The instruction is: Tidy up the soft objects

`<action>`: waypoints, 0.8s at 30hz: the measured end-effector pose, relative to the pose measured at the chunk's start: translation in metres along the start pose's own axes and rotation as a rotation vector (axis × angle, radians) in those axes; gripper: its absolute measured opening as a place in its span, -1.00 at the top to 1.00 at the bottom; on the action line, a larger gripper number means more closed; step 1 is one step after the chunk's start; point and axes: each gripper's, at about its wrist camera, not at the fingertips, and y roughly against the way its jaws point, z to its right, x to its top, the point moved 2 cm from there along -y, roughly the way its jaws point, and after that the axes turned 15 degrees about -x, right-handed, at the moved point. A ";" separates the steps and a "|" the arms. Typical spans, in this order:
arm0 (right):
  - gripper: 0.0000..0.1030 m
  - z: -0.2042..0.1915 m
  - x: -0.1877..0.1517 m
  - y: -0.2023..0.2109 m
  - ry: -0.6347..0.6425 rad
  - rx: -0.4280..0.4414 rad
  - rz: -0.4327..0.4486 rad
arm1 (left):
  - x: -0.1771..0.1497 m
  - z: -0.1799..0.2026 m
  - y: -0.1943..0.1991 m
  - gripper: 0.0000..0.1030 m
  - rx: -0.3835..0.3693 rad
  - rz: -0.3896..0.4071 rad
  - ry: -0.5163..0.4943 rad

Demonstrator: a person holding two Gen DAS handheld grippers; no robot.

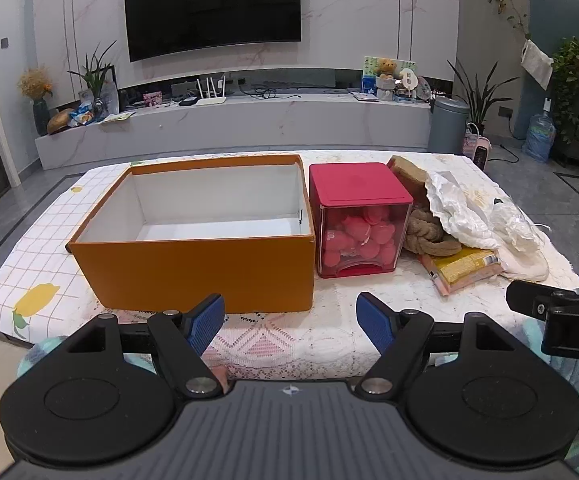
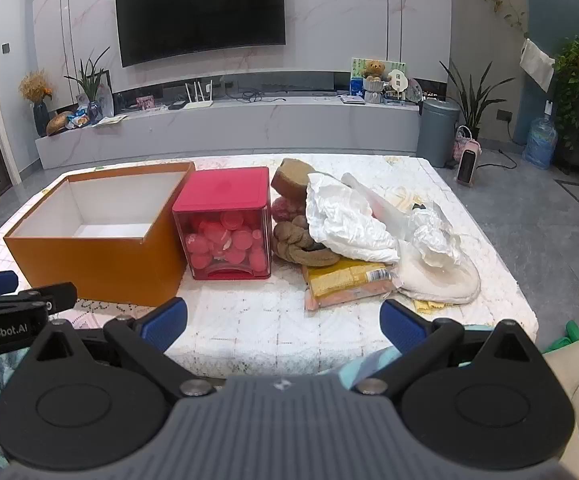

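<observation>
Soft pile point(image 2: 349, 236) heaped beside empty orange box point(image 1: 193, 256), possibly cloths, patterned worktop point(image 2: 281, 320), living room, both hand-held grippers point(image 1: 289, 320) point(image 2: 283, 322) spread wide, nothing held.

Left tool point(image 1: 289, 322), right tool point(image 2: 283, 326): black linkages, blue ribbed pads (silver screws).

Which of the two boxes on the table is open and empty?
The orange cardboard box, at the left: it has no lid and shows a bare white inside. The red-lidded clear box beside it is closed and full of pink pieces.

Cool, even indoor light, soft shadows, sharp focus centrally, with strong fisheye bending and dark corners.
</observation>
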 end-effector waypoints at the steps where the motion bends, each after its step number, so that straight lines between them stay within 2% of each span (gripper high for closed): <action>1: -0.95 0.000 0.001 0.001 0.000 0.001 -0.001 | 0.000 -0.001 0.000 -0.72 -0.001 -0.002 0.004; 24: -0.95 -0.003 -0.003 0.001 0.018 0.002 -0.011 | -0.004 -0.003 -0.003 -0.71 0.007 -0.016 0.021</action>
